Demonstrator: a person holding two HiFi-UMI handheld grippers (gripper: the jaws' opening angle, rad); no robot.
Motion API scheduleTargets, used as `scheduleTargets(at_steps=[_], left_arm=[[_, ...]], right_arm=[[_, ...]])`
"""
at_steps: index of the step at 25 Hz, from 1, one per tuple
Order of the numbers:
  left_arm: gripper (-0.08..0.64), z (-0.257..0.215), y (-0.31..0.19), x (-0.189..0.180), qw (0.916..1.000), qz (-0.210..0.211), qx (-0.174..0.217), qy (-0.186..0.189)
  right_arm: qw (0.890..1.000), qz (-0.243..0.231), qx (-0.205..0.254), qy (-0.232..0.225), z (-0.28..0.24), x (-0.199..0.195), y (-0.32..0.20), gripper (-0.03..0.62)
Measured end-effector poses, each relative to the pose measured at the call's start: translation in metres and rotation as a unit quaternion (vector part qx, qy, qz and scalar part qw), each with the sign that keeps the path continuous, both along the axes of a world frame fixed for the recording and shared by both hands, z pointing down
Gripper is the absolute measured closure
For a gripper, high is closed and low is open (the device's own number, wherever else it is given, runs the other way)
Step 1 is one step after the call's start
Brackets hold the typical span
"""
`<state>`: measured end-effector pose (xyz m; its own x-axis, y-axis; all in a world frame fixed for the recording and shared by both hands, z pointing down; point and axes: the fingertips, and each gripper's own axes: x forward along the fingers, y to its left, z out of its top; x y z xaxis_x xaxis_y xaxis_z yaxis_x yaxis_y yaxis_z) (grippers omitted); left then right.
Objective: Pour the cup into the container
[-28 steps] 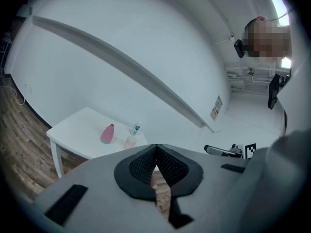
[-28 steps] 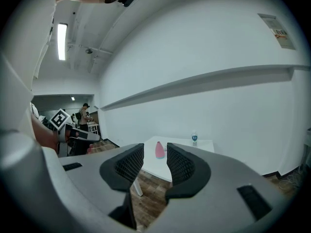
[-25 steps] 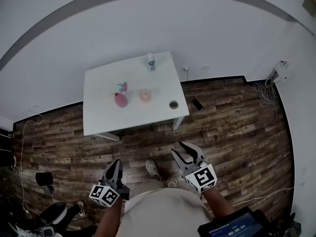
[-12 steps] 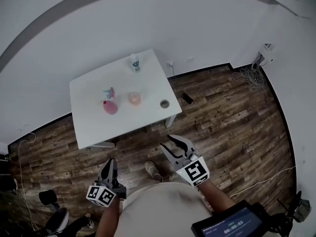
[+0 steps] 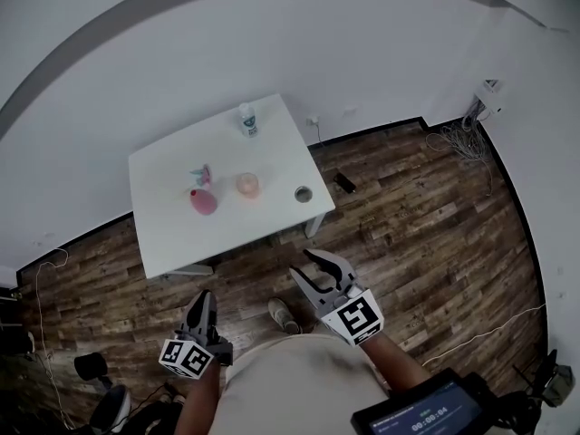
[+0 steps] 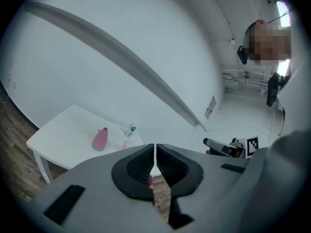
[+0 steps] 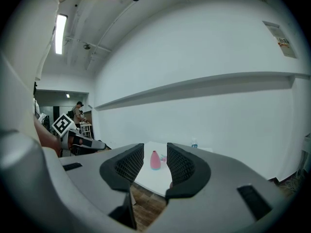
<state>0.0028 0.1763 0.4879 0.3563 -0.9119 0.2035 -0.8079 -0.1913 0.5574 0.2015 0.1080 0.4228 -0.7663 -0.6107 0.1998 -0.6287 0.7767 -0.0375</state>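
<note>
A white table [image 5: 172, 234] stands well ahead of me on the wood floor. On it are a pink translucent cup [image 5: 248, 185], a pink vase-shaped container [image 5: 203, 201], a small round dark-rimmed container [image 5: 303, 193] near the right corner, and a white bottle [image 5: 247, 120] at the back. My left gripper [image 5: 204, 299] is low at the left and shut, its pads touching with nothing between them. The right gripper [image 5: 313, 266] is open and empty. Both are far short of the table. The right gripper view frames the pink container [image 7: 155, 160] between its jaws.
A small black object [image 5: 343, 181] lies on the floor right of the table. Cables [image 5: 458, 139] pile up by the right wall. A wheeled chair base [image 5: 95, 370] sits at bottom left. My shoe [image 5: 283, 314] is between the grippers, with a screen [image 5: 426, 415] at bottom right.
The head view has swung, so the table now sits further left and slightly higher. Both grippers have shifted a little with it. Neither gripper's jaws have changed.
</note>
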Motion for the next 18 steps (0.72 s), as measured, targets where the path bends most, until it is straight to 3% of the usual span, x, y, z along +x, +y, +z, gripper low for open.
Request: scheduleTargets(at_steps=[5, 13, 18], left_arm=[[0.549, 0.003, -0.002, 0.019, 0.9999, 0.013, -0.004, -0.002], [0.548, -0.017, 0.02, 0.127, 0.9986, 0.052, -0.005, 0.001], [0.548, -0.023, 0.051, 0.174, 0.999, 0.044, 0.008, -0.006]], right_arm=[[1.0, 0.011, 0.0, -0.003, -0.004, 0.023, 0.007, 0.46], [0.999, 0.045, -0.011, -0.009, -0.012, 0.128, 0.066, 0.46], [0.998, 0.052, -0.04, -0.008, 0.021, 0.189, 0.104, 0.46]])
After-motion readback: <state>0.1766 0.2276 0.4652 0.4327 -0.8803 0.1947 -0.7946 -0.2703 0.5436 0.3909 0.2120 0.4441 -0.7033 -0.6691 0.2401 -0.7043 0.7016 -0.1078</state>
